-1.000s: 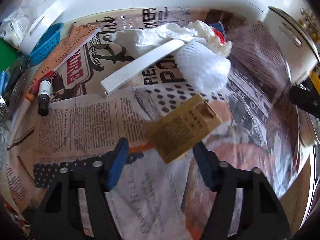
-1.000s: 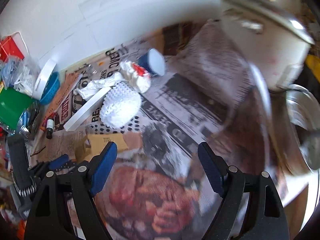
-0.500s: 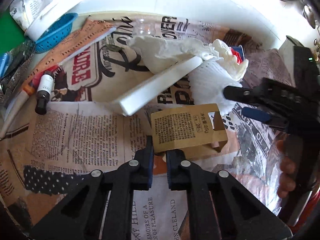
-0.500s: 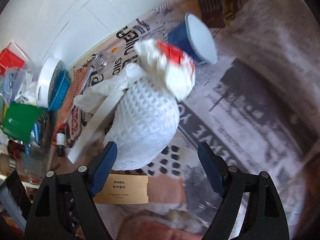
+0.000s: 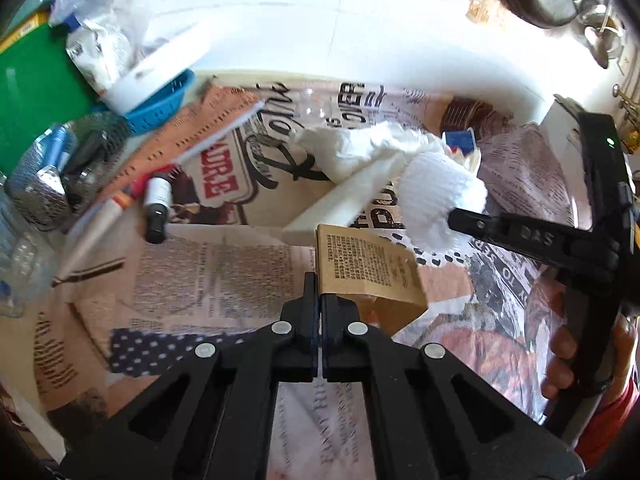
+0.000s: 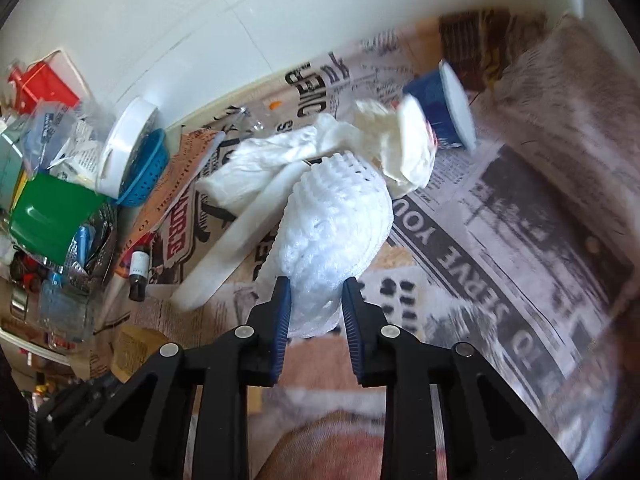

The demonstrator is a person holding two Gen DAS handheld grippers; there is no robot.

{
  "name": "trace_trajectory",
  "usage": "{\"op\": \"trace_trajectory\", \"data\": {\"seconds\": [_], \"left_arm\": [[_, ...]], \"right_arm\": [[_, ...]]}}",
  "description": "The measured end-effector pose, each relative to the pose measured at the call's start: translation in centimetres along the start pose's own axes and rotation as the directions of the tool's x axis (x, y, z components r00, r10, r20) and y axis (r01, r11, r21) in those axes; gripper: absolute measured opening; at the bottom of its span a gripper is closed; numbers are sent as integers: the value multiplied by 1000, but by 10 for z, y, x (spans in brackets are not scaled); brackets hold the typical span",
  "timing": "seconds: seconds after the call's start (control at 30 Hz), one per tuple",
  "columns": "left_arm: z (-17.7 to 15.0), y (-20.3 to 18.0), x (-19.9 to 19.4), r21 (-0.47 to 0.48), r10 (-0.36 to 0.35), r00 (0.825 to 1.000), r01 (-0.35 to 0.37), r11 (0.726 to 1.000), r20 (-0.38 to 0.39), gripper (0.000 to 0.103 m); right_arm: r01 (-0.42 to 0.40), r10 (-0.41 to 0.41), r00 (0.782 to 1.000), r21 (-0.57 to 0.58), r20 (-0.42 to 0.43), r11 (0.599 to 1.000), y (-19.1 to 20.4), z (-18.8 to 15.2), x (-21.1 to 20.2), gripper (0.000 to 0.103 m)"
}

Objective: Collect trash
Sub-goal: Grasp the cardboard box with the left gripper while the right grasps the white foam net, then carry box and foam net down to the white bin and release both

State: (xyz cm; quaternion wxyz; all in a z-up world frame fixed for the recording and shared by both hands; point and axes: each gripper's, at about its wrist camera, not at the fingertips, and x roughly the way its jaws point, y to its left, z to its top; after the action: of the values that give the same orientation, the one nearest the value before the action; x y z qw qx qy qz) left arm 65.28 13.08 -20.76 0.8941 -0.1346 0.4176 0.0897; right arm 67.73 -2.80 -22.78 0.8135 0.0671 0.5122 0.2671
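My left gripper (image 5: pixel 320 300) is shut on the edge of a brown cardboard tag box (image 5: pixel 366 266) and holds it just above the newspaper. My right gripper (image 6: pixel 314 304) is shut on a white foam net sleeve (image 6: pixel 334 236), its blue pads pressing both sides; it shows in the left wrist view (image 5: pixel 456 214) touching the sleeve (image 5: pixel 440 196). Behind lie a crumpled white tissue (image 6: pixel 272 164), a long white strip (image 5: pixel 344 200), a white wad (image 6: pixel 408 148) and a blue cup (image 6: pixel 444 108) on its side.
Newspaper (image 5: pixel 224 264) covers the table. At the left are a small dark bottle (image 5: pixel 157 210), a blue basket (image 5: pixel 160 108), a green container (image 6: pixel 48 216) and metal clutter (image 5: pixel 44 184). A white wall (image 5: pixel 320 20) stands behind.
My right gripper has closed from wide open onto the foam sleeve. My left gripper stays shut on the brown box and has lifted and turned it a little.
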Motion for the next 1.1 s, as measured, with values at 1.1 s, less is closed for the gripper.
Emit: {"op": "trace_trajectory", "data": {"seconds": [1.1], "left_arm": [[-140, 30, -238, 161, -146, 973, 118, 980, 179, 0]], "right_arm": [[74, -82, 941, 39, 327, 997, 87, -213, -243, 22]]}}
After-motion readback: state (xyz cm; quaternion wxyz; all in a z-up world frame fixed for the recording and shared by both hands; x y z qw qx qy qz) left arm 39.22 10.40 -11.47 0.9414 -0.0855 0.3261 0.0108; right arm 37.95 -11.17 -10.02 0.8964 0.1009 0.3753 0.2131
